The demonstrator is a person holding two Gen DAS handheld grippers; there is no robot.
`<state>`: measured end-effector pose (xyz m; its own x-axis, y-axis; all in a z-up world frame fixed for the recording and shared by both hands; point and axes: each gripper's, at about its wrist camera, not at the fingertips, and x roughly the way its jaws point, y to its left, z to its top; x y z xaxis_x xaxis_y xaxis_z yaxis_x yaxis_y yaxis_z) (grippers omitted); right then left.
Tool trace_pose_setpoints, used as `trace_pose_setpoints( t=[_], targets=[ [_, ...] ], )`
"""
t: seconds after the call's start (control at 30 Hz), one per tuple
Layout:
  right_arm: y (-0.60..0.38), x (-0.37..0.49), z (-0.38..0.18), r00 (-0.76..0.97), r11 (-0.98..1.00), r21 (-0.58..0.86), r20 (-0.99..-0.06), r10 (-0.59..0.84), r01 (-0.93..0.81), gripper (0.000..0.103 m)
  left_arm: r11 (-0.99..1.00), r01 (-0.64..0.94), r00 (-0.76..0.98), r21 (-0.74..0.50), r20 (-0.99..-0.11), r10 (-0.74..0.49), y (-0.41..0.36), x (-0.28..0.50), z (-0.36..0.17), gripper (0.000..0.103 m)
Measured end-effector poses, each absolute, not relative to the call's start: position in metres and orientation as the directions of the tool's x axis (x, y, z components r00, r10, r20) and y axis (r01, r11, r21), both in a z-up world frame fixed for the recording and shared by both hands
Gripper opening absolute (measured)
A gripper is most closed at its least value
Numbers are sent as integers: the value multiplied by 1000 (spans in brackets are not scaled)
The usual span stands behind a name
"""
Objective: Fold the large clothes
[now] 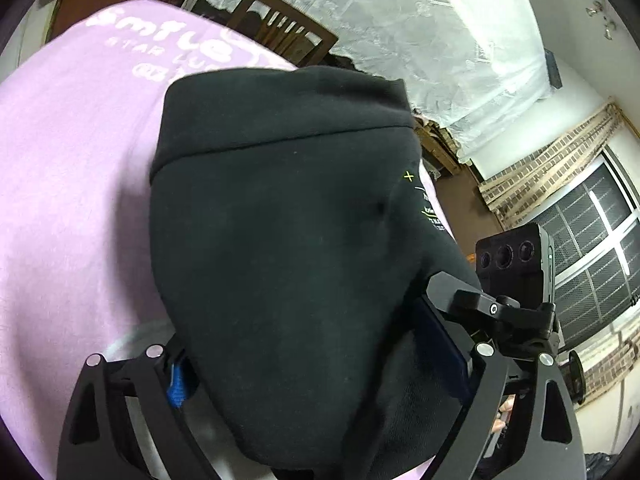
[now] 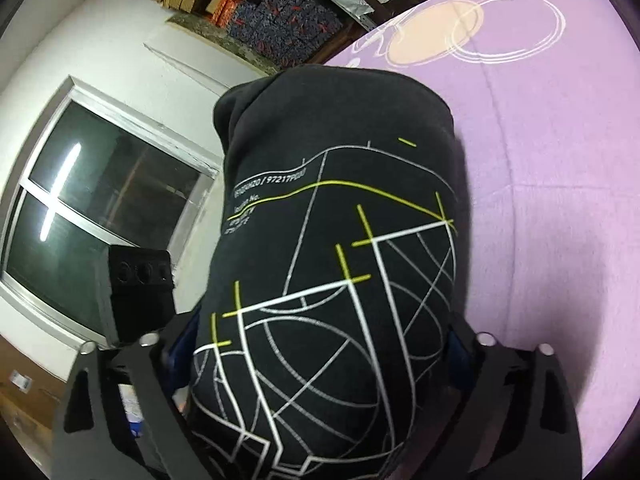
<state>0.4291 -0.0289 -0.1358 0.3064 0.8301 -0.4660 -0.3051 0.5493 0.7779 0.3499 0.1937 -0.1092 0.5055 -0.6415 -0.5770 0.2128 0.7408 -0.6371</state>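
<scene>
A black sweatshirt (image 1: 280,240) fills the middle of the left wrist view, its hem band toward the top. My left gripper (image 1: 320,368) is shut on its fabric, which bulges out between the fingers. In the right wrist view the same black sweatshirt (image 2: 340,260) shows its white and yellow line print. My right gripper (image 2: 320,360) is shut on it too. Both grippers hold it lifted above a lilac bed sheet (image 1: 72,160), also seen in the right wrist view (image 2: 540,200). The fingertips are hidden by cloth.
A dark wooden chair (image 1: 280,28) stands beyond the bed. A white lace curtain (image 1: 420,40) and a window (image 1: 592,248) are at the right. In the right wrist view there is a window (image 2: 100,208) and stacked boxes (image 2: 280,12). The other gripper's camera block (image 1: 516,256) is close by.
</scene>
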Motion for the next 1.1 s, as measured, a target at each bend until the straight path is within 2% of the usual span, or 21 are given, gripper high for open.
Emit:
trace_pose_setpoints(
  t=[0.1, 0.2, 0.53, 0.67, 0.77, 0.87, 0.93, 1.03, 1.1],
  targets=[
    [-37, 422, -122, 298, 500, 812, -418, 858, -301, 80, 707, 245, 509, -663, -533, -676, 187, 341, -91, 91],
    [-54, 405, -100, 299, 456, 835, -370, 880, -309, 79, 702, 296, 520, -648, -507, -687, 169, 325, -66, 91],
    [-143, 295, -23, 445, 480, 786, -295, 845, -389, 79, 656, 509, 495, -558, -434, -753, 68, 247, 7, 91],
    [-192, 244, -6, 516, 518, 761, -285, 808, -391, 79, 620, 573, 454, -536, -423, -784, 16, 225, 12, 91],
    [-227, 211, -6, 559, 534, 754, -272, 783, -382, 79, 561, 599, 389, -571, -405, -827, -19, 213, -2, 92],
    [-263, 177, -24, 598, 553, 763, -281, 750, -335, 79, 527, 610, 309, -592, -434, -846, -60, 206, -30, 92],
    [-292, 156, -43, 625, 581, 768, -319, 713, -270, 79, 520, 608, 254, -600, -474, -843, -90, 202, -53, 92],
    [-328, 134, -74, 676, 661, 733, -407, 614, -159, 79, 550, 598, 175, -582, -575, -799, -139, 205, -94, 92],
    [-347, 126, -97, 689, 705, 706, -475, 548, -73, 79, 607, 600, 154, -521, -670, -727, -169, 204, -123, 92]
  ],
)
